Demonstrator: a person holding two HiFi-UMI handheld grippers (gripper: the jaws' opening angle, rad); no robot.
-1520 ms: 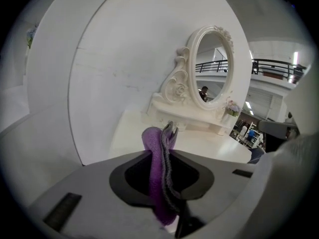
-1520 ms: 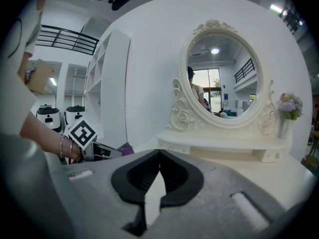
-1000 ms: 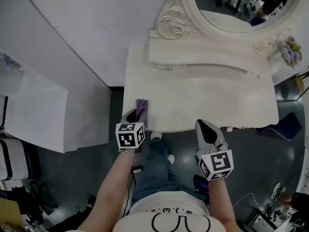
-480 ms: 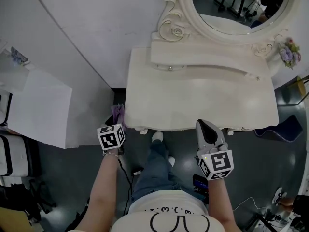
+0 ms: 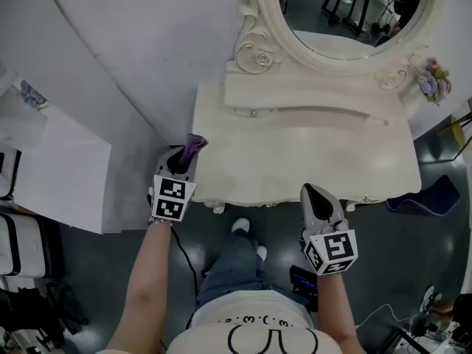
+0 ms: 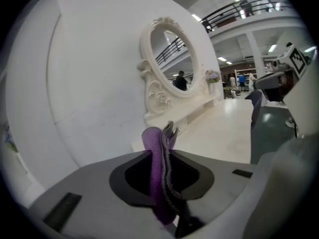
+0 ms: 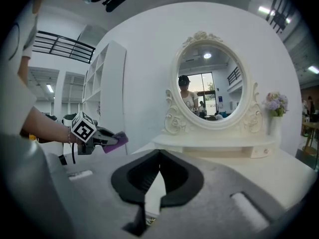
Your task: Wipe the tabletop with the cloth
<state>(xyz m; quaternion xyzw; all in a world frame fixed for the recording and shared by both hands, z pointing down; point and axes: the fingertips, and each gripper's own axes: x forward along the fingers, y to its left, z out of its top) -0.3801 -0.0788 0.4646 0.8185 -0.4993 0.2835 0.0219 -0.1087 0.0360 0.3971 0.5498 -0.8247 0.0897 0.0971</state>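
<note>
My right gripper (image 5: 313,192) nearest, jaws pinched together on nothing, my left gripper (image 5: 185,154) clamped on one folded purple cloth (image 5: 194,144), held just off the left edge of the cream tabletop (image 5: 310,153), one oval ornate-framed mirror (image 5: 346,13) beyond.

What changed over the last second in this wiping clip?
The left gripper, still shut on the purple cloth, slid off the tabletop's front-left corner. It now sits beside the left edge, farther from the person, with the cloth off the surface. The right gripper stayed shut and empty at the front edge. Nothing was taken or released.
</note>
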